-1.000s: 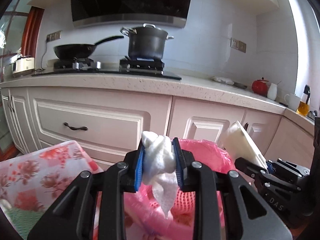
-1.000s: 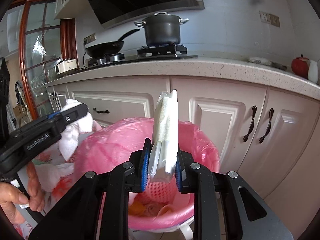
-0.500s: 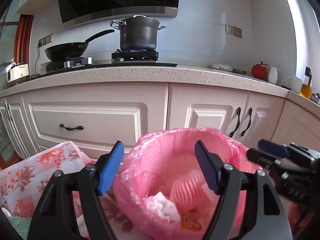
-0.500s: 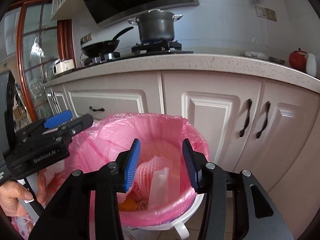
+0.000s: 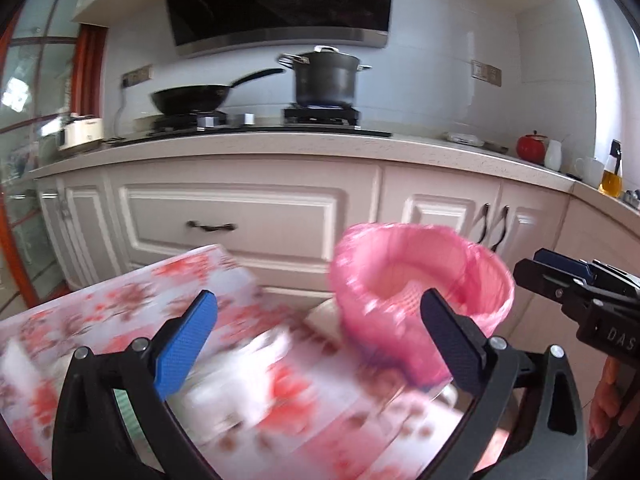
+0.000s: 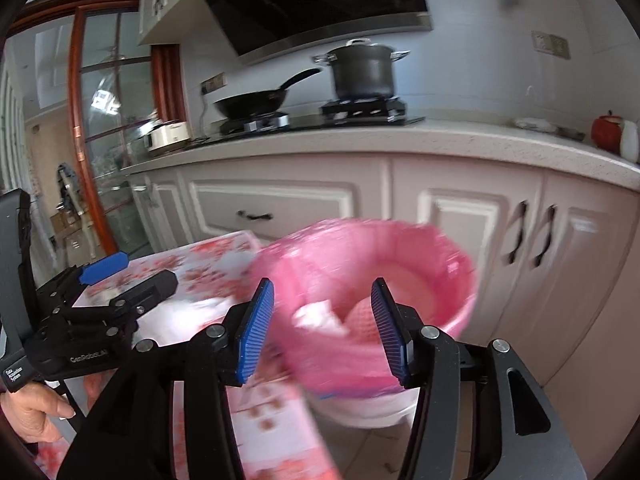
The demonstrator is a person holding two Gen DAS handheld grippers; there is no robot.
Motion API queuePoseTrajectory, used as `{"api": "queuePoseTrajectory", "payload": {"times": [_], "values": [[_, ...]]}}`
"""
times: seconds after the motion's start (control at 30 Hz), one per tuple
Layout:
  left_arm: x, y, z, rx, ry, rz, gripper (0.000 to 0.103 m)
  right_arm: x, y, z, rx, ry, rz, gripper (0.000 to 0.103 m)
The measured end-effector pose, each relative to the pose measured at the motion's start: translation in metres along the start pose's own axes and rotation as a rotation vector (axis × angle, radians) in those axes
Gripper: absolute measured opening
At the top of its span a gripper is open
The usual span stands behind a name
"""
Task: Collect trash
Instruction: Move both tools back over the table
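Using the pink-bagged trash bin [image 5: 424, 300] as the anchor. Left of it sits a table with a flowery cloth [image 5: 132, 304], its near corner edge running right up beside the bin, so not much gap there. Something white and blurry [image 5: 248, 364] lies on the cloth just left of the bin, too smeared to say what. The left gripper [image 5: 316, 336] hangs over that cloth edge, its jaws opening wide with nothing between the blue pads. Behind the bin there's a strip of open floor, then the cabinet fronts [image 5: 248, 216]. To the right, the right gripper [image 6: 324, 328] points at the bin mouth, its jaws opening too, also empty, pads clear of the bag.

What differs: the right wrist view looks down into the bin and shows white crumpled trash [image 6: 320, 316] lying inside, plus the white bin base [image 6: 372, 412] under the bag and a hand [image 6: 36, 412] on the left tool. The left wrist view only catches the bin's rim and inner wall, but shows more counter to the right, with a red pot [image 5: 530, 148] and a mug [image 5: 588, 170].
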State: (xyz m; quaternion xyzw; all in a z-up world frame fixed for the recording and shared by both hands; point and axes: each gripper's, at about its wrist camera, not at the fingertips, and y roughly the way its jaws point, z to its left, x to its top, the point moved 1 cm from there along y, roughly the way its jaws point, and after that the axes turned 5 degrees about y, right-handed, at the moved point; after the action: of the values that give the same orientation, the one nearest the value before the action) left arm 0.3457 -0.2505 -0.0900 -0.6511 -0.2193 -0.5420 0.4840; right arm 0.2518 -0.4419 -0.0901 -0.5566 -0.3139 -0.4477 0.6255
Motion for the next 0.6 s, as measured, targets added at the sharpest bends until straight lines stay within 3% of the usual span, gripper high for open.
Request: {"api": "queuePoseTrajectory", "payload": {"times": [0.13, 0.27, 0.5, 0.6], "values": [[-0.025, -0.036, 0.034, 0.051, -0.045, 0.002, 0.098, -0.016, 0.003, 0.034, 0.048, -0.004, 0.032, 0.057], [-0.051, -0.064, 0.073, 0.104, -0.106, 0.027, 0.098, -0.032, 0.017, 0.071, 0.087, -0.002, 0.082, 0.057], [-0.073, -0.089, 0.116, 0.217, -0.071, 0.063, 0.098, -0.049, 0.049, 0.12, 0.128, -0.019, 0.161, 0.058], [-0.083, -0.099, 0.134, 0.251, -0.087, 0.071, 0.098, -0.05, 0.064, 0.137, 0.132, -0.023, 0.186, 0.063]]}}
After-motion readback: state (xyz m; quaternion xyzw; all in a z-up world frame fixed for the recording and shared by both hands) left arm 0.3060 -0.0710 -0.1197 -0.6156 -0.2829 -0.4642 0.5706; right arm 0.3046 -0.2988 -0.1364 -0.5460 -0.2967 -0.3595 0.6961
